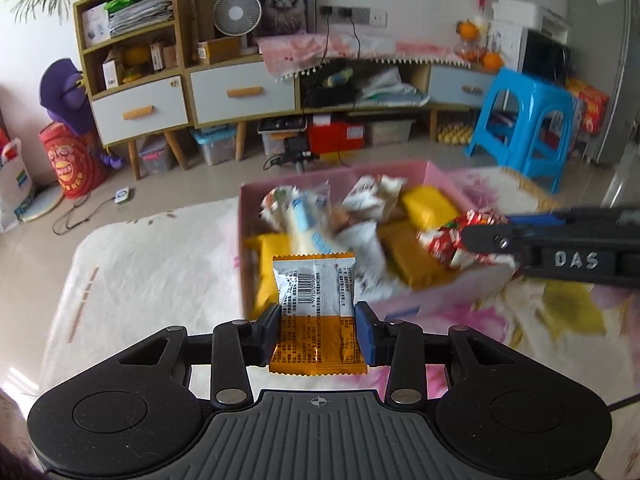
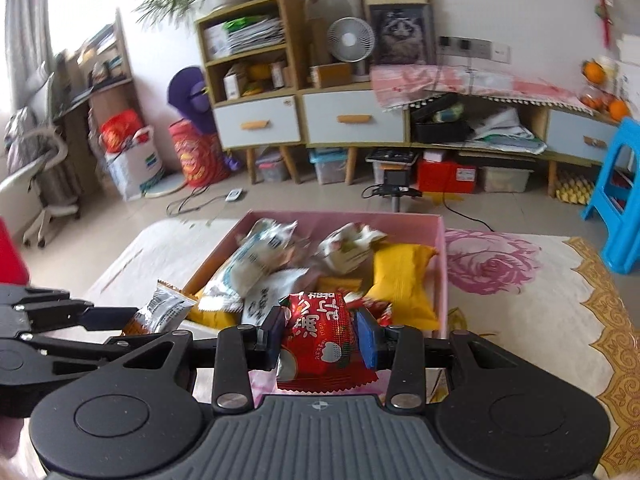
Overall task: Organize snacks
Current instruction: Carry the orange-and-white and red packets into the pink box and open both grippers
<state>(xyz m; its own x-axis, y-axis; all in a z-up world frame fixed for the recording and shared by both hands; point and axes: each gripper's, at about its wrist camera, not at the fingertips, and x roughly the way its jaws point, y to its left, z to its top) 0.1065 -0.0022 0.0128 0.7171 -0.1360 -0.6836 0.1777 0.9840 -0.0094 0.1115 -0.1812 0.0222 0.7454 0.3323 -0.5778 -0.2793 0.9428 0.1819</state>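
Left gripper [image 1: 318, 332] clamped on an orange and white snack packet [image 1: 316, 304], blue pads pressing both side edges at mid-height, barcode face toward camera, white top half sticking up past the fingertips, orange bottom half hanging below them. Packet held upright, just in front of the near wall of the pink box [image 1: 404, 306], apart from it. Same packet seen from right wrist view at lower left [image 2: 162, 310], tilted, pinched by the black left fingers. Right gripper [image 2: 320, 334] closed on a red snack packet [image 2: 316, 344], pads on both sides, white printing on front, crimped bottom edge hanging under the jaws, top end poking up between them. Red packet held over the near edge of the box [image 2: 440, 264]; from left wrist view same packet [image 1: 460, 240] at the box's right side, blurred, right gripper's dark body coming in from the right with "DAS" lettering. Box full of loose snacks: yellow packets [image 2: 400, 276] toward the right side, white and blue wrappers [image 2: 248, 264] toward the left, crumpled white wrapper [image 2: 348, 246] near the back wall. Box sitting on a floral cloth [image 2: 492, 264] with pink rose print and gold border. Blue stool [image 1: 528, 120] beyond the cloth at right, cabinet with drawers [image 1: 240, 92] along the back wall.
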